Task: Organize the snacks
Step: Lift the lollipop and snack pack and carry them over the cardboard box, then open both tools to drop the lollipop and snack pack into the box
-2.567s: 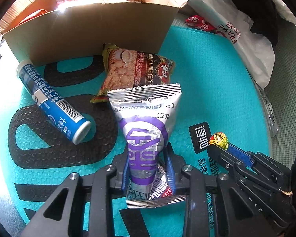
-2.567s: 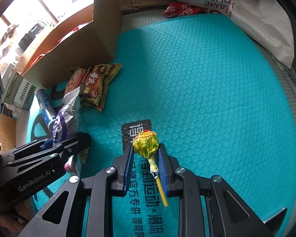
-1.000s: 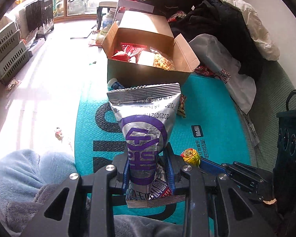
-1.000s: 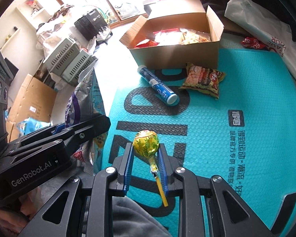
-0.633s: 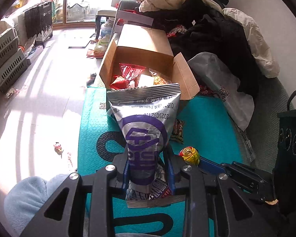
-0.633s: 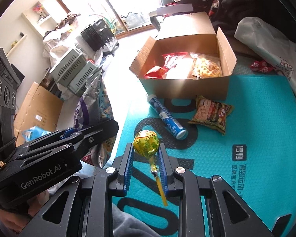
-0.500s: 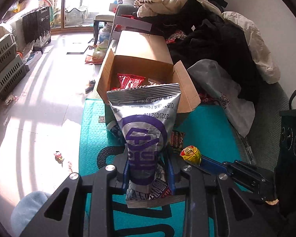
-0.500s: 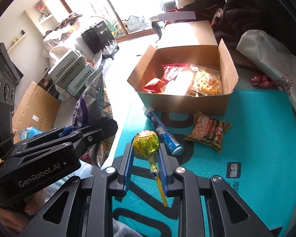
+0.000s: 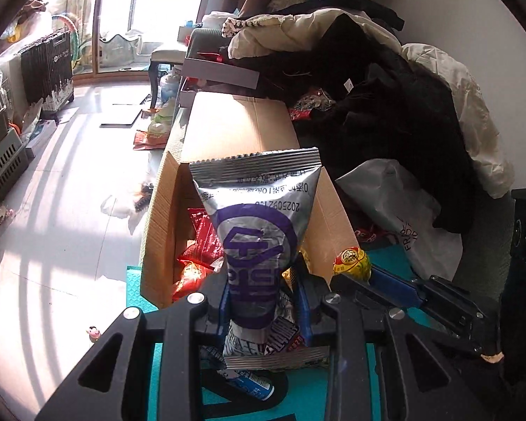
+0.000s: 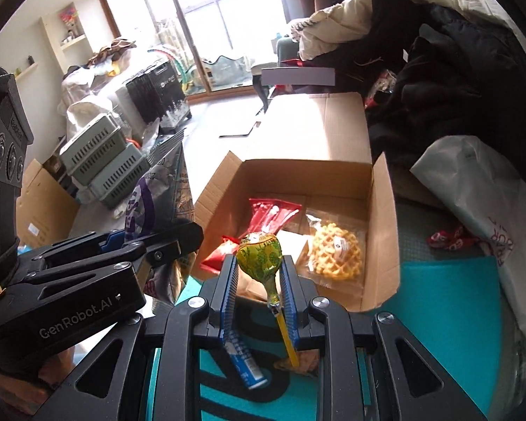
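Silver-and-purple snack bag [image 9: 256, 231] held upright, clamped low on its body between the blue pads of the left gripper [image 9: 263, 301]; its crimped top edge stands in front of the open cardboard box [image 10: 382, 217]; seen from the right wrist view the same bag [image 10: 157, 196] sits left of the box's near-left corner. Lollipop [image 10: 261, 252] in yellow-green wrapper pinched by the right gripper [image 10: 257, 280], jaws closed on the head, yellow stick slanting down between the fingers; lollipop hangs over the box's near edge.

Box open, flaps spread, resting at the far edge of the teal mat [image 10: 445, 301]; inside: red packets [image 10: 270, 210] toward the left wall, a clear-wrapped waffle [image 10: 336, 249] near the right wall. Blue tube [image 10: 243, 358] lies on the mat just below the right gripper. White plastic bag [image 10: 480, 203] and a pile of dark clothing [image 10: 456, 70] right of the box.
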`<action>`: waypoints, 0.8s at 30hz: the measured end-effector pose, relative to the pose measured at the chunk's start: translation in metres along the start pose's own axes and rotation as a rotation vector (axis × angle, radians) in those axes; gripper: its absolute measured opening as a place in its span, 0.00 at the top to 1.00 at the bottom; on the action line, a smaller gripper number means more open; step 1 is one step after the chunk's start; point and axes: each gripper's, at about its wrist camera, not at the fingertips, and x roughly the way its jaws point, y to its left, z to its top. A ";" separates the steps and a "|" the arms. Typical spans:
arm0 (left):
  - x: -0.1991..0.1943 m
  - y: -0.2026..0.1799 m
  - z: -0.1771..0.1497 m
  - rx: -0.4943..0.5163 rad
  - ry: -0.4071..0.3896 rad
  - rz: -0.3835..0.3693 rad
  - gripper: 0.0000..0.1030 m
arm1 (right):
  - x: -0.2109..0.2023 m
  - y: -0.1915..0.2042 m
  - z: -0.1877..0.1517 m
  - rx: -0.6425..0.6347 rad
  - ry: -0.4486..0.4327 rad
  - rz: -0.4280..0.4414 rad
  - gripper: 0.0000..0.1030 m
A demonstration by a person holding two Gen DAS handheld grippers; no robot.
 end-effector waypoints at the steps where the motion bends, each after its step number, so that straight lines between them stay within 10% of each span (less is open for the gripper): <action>1: 0.004 0.000 0.006 0.004 -0.008 0.010 0.72 | 0.003 -0.003 0.007 -0.002 -0.005 -0.011 0.77; 12: 0.062 0.003 0.054 0.028 0.003 0.136 0.72 | 0.041 -0.035 0.065 -0.020 -0.031 -0.146 0.77; 24: 0.133 0.013 0.026 0.043 0.125 0.258 0.71 | 0.100 -0.057 0.042 -0.005 0.074 -0.233 0.76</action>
